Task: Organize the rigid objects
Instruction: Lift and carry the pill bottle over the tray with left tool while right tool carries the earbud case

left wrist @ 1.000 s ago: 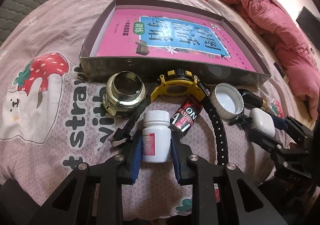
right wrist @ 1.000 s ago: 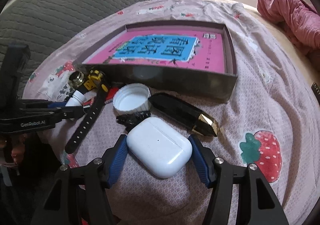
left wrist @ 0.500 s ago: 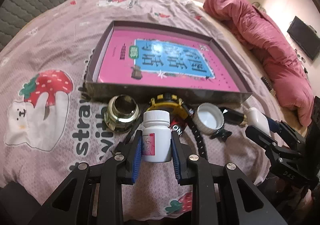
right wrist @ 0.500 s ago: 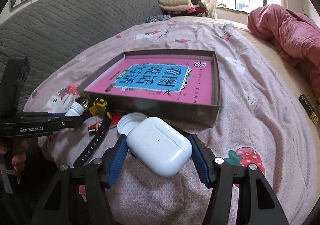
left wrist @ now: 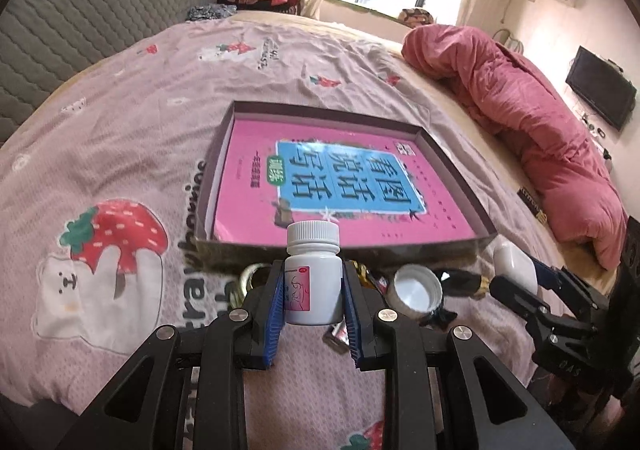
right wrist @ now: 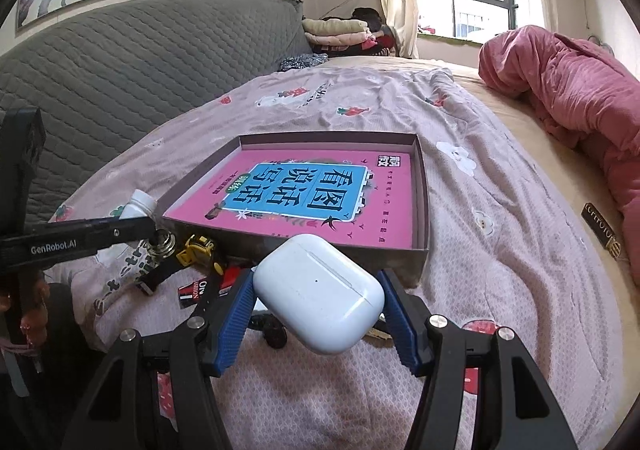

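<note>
Grippers both full: your left gripper (left wrist: 313,290) pinches a white pill bottle (left wrist: 313,274), your right gripper (right wrist: 316,302) an earbud case (right wrist: 320,292), before the box (right wrist: 422,205) holding a pink book (right wrist: 308,193).

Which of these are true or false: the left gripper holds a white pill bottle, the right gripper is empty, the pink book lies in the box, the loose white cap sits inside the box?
1. The left gripper holds a white pill bottle. True.
2. The right gripper is empty. False: it is clamped on a white earbud case.
3. The pink book lies in the box. True.
4. The loose white cap sits inside the box. False: it lies on the bedsheet outside the box's near wall.
</note>
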